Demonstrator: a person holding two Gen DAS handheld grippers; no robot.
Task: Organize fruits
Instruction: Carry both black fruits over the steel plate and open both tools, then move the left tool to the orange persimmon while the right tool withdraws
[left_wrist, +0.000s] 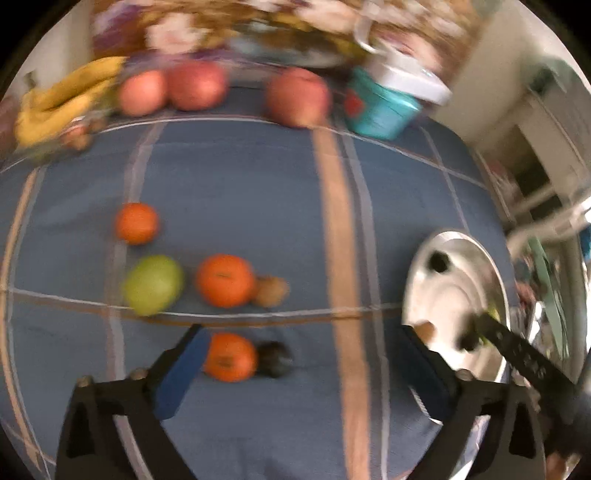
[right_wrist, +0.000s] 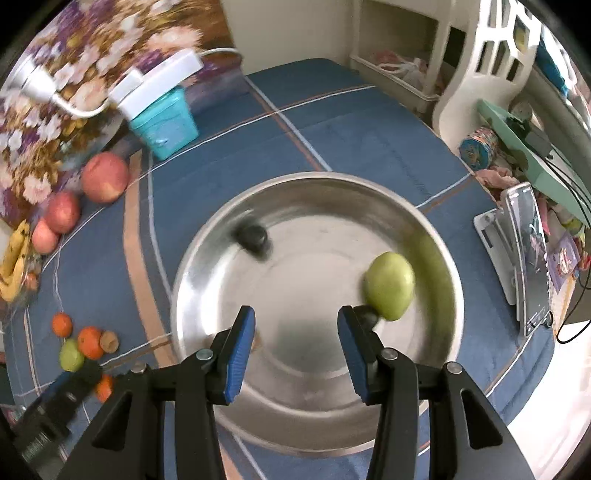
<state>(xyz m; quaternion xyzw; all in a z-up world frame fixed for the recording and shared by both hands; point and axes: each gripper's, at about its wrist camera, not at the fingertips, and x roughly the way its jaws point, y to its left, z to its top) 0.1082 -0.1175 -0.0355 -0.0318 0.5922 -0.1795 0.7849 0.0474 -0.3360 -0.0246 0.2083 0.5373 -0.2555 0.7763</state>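
A steel bowl (right_wrist: 303, 391) holds a green fruit (right_wrist: 389, 290) and a dark fruit (right_wrist: 253, 236); it also shows in the left wrist view (left_wrist: 450, 280). My right gripper (right_wrist: 295, 354) is open and empty over the bowl, the green fruit just beyond its right finger. My left gripper (left_wrist: 306, 365) is open above the blue cloth. An orange (left_wrist: 229, 356) and a dark fruit (left_wrist: 275, 358) lie by its left finger. Beyond lie a green fruit (left_wrist: 153, 284), two more oranges (left_wrist: 225, 280) (left_wrist: 136, 223) and a brown fruit (left_wrist: 271, 291).
Red apples (left_wrist: 295, 96) (left_wrist: 195, 88) and bananas (left_wrist: 62, 99) lie at the table's far side, with a teal container (left_wrist: 380, 107). A phone on a stand (right_wrist: 524, 258) is right of the bowl. The view is blurred.
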